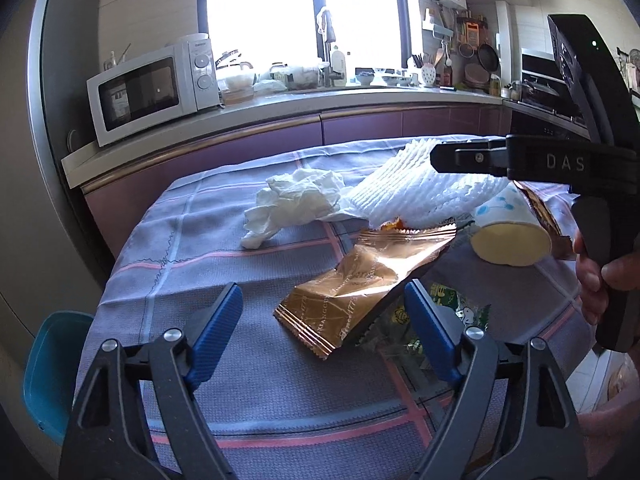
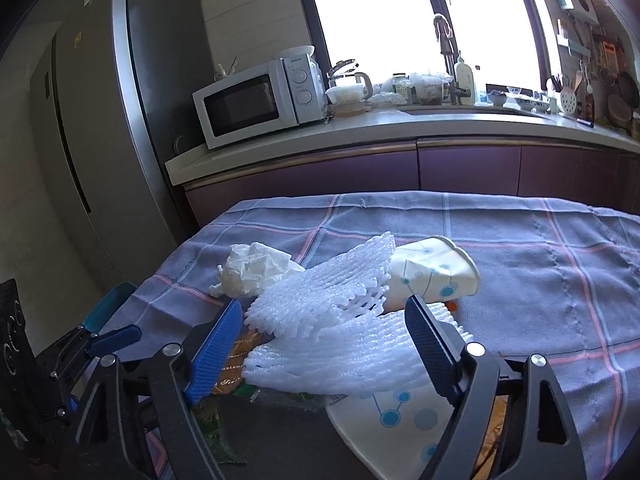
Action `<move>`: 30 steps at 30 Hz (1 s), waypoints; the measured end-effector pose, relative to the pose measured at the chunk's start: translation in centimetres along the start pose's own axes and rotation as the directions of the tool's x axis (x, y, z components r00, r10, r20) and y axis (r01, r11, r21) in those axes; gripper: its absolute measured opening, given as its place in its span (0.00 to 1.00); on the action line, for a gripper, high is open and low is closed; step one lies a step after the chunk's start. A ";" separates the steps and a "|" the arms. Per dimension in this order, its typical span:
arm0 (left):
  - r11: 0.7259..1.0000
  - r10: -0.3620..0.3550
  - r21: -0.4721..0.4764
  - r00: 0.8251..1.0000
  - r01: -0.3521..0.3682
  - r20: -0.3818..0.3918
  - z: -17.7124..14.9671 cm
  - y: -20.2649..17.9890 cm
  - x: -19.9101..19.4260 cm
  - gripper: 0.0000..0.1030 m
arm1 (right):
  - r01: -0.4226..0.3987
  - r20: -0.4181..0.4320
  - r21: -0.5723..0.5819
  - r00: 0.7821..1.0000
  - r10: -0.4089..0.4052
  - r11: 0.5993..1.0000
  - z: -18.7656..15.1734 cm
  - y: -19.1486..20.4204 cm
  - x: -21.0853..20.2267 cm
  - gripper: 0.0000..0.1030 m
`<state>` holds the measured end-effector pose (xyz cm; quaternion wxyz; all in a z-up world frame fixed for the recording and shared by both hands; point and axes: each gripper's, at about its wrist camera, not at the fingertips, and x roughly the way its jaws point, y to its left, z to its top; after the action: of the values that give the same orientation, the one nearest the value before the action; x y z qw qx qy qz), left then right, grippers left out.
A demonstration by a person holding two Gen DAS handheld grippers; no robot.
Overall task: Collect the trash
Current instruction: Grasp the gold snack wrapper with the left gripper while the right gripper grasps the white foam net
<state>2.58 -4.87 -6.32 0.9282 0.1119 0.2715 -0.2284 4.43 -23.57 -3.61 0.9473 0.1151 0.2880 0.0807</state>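
A pile of trash lies on the checked tablecloth (image 1: 192, 248). In the left wrist view a gold snack wrapper (image 1: 360, 280) lies between the fingers of my left gripper (image 1: 324, 320), which stands open; its right pad is at the wrapper's edge. Behind it lie a crumpled tissue (image 1: 296, 200), white foam netting (image 1: 420, 196) and a tipped paper cup (image 1: 512, 236). My right gripper (image 1: 444, 158) hovers over the netting. In the right wrist view my right gripper (image 2: 324, 332) is open with the foam netting (image 2: 340, 344) between its pads, beside the paper cup (image 2: 432, 276) and tissue (image 2: 256, 268).
A clear wrapper with green print (image 1: 440, 312) lies under the gold one. A second paper cup (image 2: 400, 416) lies near the table's front. A blue chair (image 1: 52, 368) stands at the left. Beyond are the kitchen counter with a microwave (image 1: 152, 88) and a fridge (image 2: 120, 120).
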 end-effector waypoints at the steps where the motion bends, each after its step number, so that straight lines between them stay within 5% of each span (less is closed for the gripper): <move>1: 1.000 -0.007 -0.002 1.000 0.007 -0.016 0.0 0.1 0.4 0.69 | -0.011 -0.008 0.015 1.000 0.011 1.000 0.0 -0.2 0.2 0.72; 9: 0.995 -0.078 -0.064 0.994 0.074 -0.076 -0.2 1.6 2.8 0.09 | -0.098 -0.016 0.083 0.995 0.100 0.992 0.1 -1.5 0.2 0.33; 13: 0.994 -0.076 -0.077 0.995 0.072 -0.060 0.0 2.0 2.6 0.01 | -0.138 0.000 0.091 0.990 0.138 0.986 0.4 -1.4 -0.2 0.24; 15: 0.993 -0.080 -0.093 0.996 0.075 -0.048 0.2 2.5 2.3 0.01 | -0.150 0.016 0.084 0.989 0.149 0.985 0.6 -1.1 -0.7 0.17; 24: 0.988 -0.062 -0.140 0.998 0.061 -0.005 0.6 4.7 0.4 0.03 | -0.191 0.074 0.036 0.979 0.188 0.981 1.8 0.4 -2.8 0.12; 27: 0.984 -0.087 -0.158 0.996 0.083 -0.021 0.4 5.1 0.8 0.42 | -0.199 0.078 0.035 0.977 0.196 0.979 2.0 0.6 -2.9 0.12; 30: 0.980 -0.118 -0.165 0.992 0.108 -0.051 0.5 5.2 1.9 0.50 | -0.193 0.068 0.030 0.979 0.191 0.981 1.8 0.6 -2.7 0.12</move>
<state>6.75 -1.19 -6.49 0.9111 0.0273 0.3230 -0.2545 3.22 -23.94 -0.56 0.9416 0.1622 0.2461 0.1626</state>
